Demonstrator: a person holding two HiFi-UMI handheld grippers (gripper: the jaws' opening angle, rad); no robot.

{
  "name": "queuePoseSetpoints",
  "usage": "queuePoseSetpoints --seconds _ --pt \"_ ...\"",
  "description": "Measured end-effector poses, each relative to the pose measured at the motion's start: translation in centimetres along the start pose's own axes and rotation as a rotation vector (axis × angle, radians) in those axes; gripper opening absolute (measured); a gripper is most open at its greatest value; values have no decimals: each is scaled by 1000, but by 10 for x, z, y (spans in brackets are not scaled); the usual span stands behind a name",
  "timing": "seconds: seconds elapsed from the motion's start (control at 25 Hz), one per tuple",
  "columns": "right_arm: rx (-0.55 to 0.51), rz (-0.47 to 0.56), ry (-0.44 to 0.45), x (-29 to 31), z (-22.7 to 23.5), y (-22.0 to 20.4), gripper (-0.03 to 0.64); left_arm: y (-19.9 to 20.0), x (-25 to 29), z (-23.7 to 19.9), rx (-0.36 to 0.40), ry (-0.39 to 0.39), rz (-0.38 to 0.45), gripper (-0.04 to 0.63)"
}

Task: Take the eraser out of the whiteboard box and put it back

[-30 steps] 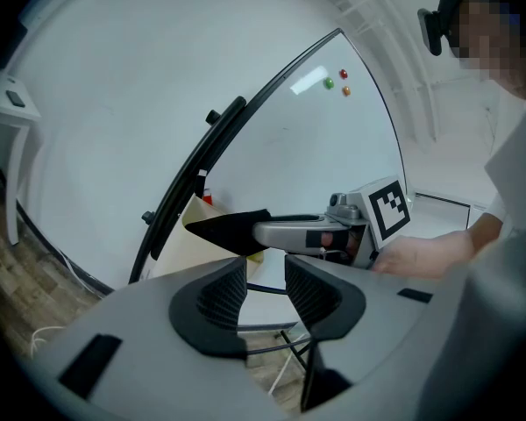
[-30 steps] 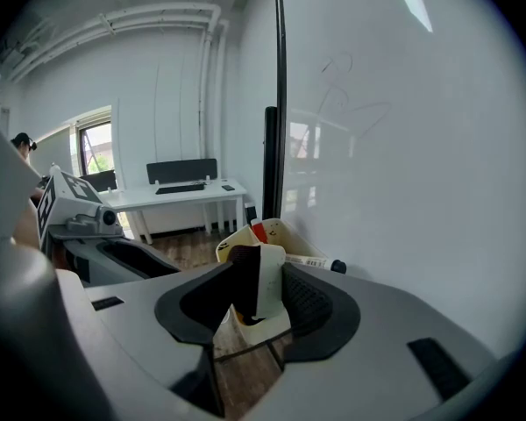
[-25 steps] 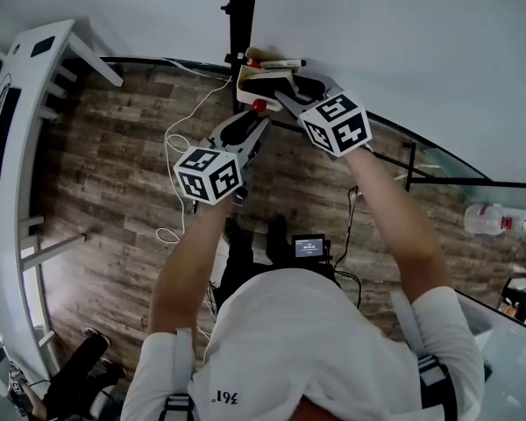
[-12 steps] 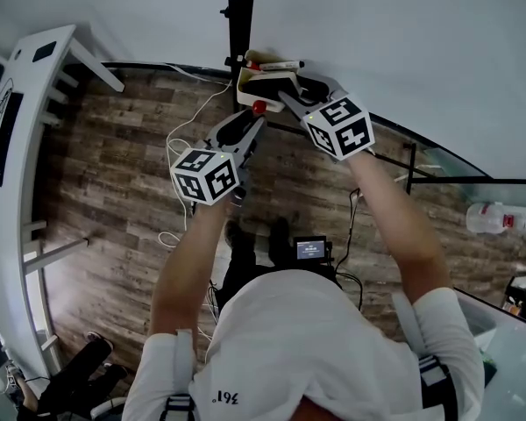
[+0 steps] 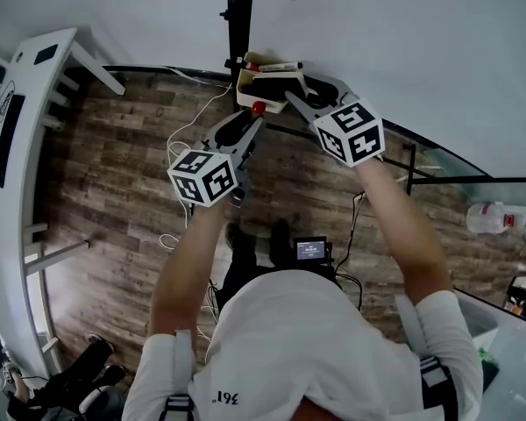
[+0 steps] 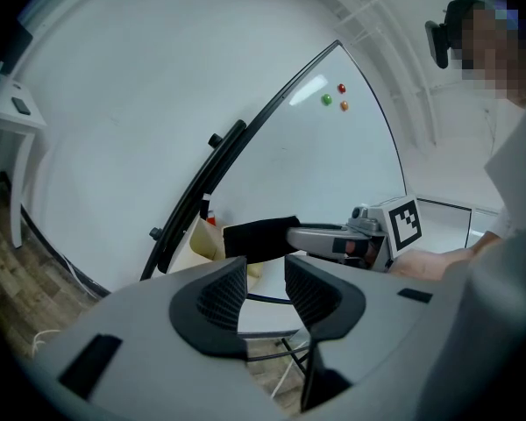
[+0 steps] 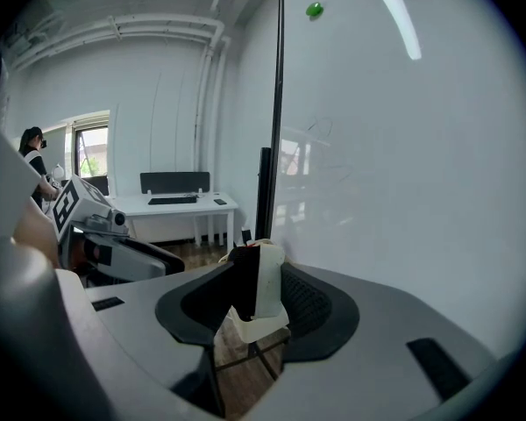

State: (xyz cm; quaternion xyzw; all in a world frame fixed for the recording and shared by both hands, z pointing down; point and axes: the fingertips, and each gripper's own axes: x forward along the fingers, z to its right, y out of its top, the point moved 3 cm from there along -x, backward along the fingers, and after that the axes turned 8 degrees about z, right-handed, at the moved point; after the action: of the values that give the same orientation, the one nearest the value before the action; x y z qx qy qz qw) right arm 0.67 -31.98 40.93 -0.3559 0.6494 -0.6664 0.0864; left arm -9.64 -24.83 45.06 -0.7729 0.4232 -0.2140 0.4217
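My right gripper [image 5: 287, 92] is shut on the eraser [image 7: 256, 279], a white block with black felt, held upright between its jaws. In the left gripper view the eraser [image 6: 259, 239] hangs just above and right of the cream whiteboard box [image 6: 204, 244]. From above, the box [image 5: 248, 84] is fixed to the whiteboard's lower edge, with markers [image 5: 277, 66] lying along its far side. The box [image 7: 256, 330] shows below the eraser in the right gripper view. My left gripper [image 5: 253, 124] sits below the box, pointing level at it, open and empty [image 6: 265, 289].
The whiteboard [image 5: 403, 42] fills the far side, with its black stand post [image 5: 238, 16] beside the box. A white desk [image 5: 17, 147] stands at the left. Cables [image 5: 180, 147] trail over the wood floor. A plastic bottle [image 5: 486, 219] lies at the right.
My right gripper has drawn up and slightly back from the box with the eraser between its jaws. The left gripper has kept still.
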Motion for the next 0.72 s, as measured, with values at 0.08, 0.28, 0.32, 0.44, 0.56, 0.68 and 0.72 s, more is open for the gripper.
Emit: queuePoseSetpoints --seconds 0.08,0.28,0.32,0.44,0.56,0.68,0.72 --pt "3 12 -7 -7 1 3 178 3 -1 1 2 -1 6 125" --pt "33 56 -33 -25 6 13 178 14 -5 8 6 -10 29 125" --pt "35 68 -38 -29 6 16 178 18 -6 11 11 -13 35 126" --pt "43 106 -52 -43 3 27 178 28 -11 19 22 -12 52 125" --pt "52 142 -63 -57 0 36 178 36 -15 28 25 -15 73 124" --pt "63 177 -75 -70 -2 44 178 45 -22 38 28 -23 99 125" --pt "69 188 -79 -74 -3 47 178 48 -24 41 28 -25 108 124"
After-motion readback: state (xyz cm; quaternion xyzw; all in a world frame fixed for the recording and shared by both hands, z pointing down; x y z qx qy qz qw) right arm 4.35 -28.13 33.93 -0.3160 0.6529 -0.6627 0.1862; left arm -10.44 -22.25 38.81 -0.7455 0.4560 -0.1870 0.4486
